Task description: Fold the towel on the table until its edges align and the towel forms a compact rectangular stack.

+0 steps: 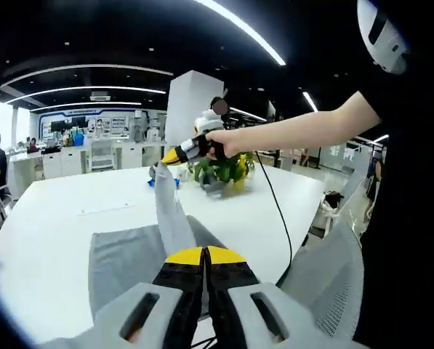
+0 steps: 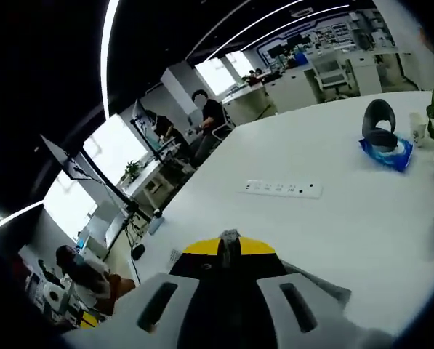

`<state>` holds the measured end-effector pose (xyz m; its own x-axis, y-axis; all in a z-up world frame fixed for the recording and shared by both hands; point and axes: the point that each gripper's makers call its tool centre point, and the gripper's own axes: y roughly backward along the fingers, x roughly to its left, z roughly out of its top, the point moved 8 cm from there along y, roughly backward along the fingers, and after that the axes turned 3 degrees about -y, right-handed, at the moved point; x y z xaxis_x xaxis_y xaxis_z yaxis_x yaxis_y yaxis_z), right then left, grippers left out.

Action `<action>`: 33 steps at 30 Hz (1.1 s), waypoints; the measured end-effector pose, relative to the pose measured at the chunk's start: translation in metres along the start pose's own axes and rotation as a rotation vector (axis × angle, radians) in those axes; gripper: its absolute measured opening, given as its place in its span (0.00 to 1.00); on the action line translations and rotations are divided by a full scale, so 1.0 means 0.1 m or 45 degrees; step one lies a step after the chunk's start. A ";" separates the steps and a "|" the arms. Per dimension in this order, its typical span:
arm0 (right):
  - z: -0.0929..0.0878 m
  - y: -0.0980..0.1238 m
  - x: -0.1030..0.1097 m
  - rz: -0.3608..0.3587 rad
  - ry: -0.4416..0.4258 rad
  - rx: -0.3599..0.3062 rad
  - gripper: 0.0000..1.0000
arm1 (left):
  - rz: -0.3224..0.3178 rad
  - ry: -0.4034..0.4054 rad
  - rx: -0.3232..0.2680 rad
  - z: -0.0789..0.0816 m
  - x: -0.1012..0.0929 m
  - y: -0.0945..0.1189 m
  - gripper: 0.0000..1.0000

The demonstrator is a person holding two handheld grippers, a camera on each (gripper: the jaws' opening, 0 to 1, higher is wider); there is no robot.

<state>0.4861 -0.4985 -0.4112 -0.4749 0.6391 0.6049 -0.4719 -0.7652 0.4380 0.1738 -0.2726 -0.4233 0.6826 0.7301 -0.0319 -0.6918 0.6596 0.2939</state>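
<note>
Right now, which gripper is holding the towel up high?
The right gripper, the one in the person's hand: its fingers pinch a towel corner above the table. The left gripper sits low at the towel's near edge.

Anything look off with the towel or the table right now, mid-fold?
Nothing looks spilled or damaged. The grey towel lies partly flat on the white table, with one corner pulled up into a taut strip by the right gripper, as a fold would need. The left gripper is shut at the near edge.

Towel (image 1: 129, 254) near edge behind left hand-held gripper (image 1: 204, 256); plant (image 1: 224, 171) partly behind hand (image 1: 220, 144).
</note>
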 end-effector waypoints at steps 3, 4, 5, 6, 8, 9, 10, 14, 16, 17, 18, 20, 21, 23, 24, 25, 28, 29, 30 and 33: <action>0.00 -0.08 0.03 0.026 -0.018 0.000 0.04 | 0.020 0.018 0.015 -0.07 0.04 0.02 0.00; -0.01 -0.11 0.05 0.033 -0.014 0.012 0.04 | 0.022 0.043 0.022 -0.10 0.05 0.03 0.00; -0.02 -0.13 0.06 0.033 -0.006 0.023 0.04 | 0.021 0.077 0.025 -0.13 0.06 0.02 0.00; -0.04 -0.15 0.06 0.032 0.005 0.035 0.04 | 0.024 0.071 0.027 -0.15 0.07 0.01 0.00; -0.05 -0.16 0.07 0.039 -0.002 0.040 0.04 | 0.028 0.052 0.064 -0.19 0.08 -0.02 0.00; -0.06 -0.16 0.07 0.045 -0.006 0.039 0.04 | 0.041 0.025 0.082 -0.20 0.09 -0.04 0.00; -0.06 -0.16 0.08 0.052 -0.010 0.038 0.04 | 0.021 0.026 0.098 -0.21 0.08 -0.05 0.00; -0.11 -0.17 0.11 0.066 -0.008 0.061 0.04 | -0.044 -0.094 0.220 -0.29 0.09 -0.22 0.01; -0.13 -0.18 0.11 0.064 -0.003 0.071 0.04 | -0.064 -0.289 0.264 -0.28 0.12 -0.35 0.01; -0.14 -0.18 0.10 0.064 -0.005 0.075 0.04 | -0.092 -0.340 0.279 -0.28 0.12 -0.41 0.01; -0.15 -0.19 0.10 0.063 -0.008 0.075 0.04 | -0.139 -0.366 0.312 -0.28 0.10 -0.47 0.01; -0.16 -0.19 0.11 0.069 -0.013 0.077 0.04 | -0.225 -0.431 0.357 -0.28 0.09 -0.63 0.03; -0.16 -0.19 0.12 0.072 -0.015 0.078 0.04 | -0.260 -0.458 0.352 -0.28 0.09 -0.70 0.08; -0.18 -0.19 0.12 0.075 -0.014 0.080 0.04 | -0.301 -0.468 0.363 -0.32 0.09 -0.88 0.18; -0.19 -0.18 0.12 0.076 -0.014 0.085 0.04 | -0.331 -0.471 0.410 -0.37 0.09 -0.99 0.22; -0.20 -0.18 0.12 0.077 -0.014 0.088 0.04 | -0.352 -0.487 0.467 -0.41 0.08 -1.05 0.22; -0.24 -0.19 0.11 0.081 -0.014 0.108 0.04 | -0.370 -0.737 0.549 -0.46 0.03 -1.30 0.18; -0.26 -0.19 0.10 0.079 -0.012 0.115 0.04 | -0.397 -0.783 0.537 -0.47 -0.04 -1.41 0.17; -0.27 -0.19 0.09 0.077 -0.011 0.120 0.04 | -0.430 -0.792 0.528 -0.50 -0.09 -1.48 0.14; -0.32 -0.18 0.05 0.072 -0.033 0.125 0.04 | -0.505 -0.680 0.629 -0.77 -0.17 -1.71 0.13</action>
<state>0.4686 -0.4791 -0.4368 -0.4791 0.5933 0.6468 -0.3690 -0.8048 0.4649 0.2624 -0.3837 -0.5466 0.9604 0.1939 0.2000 -0.2776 0.6051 0.7462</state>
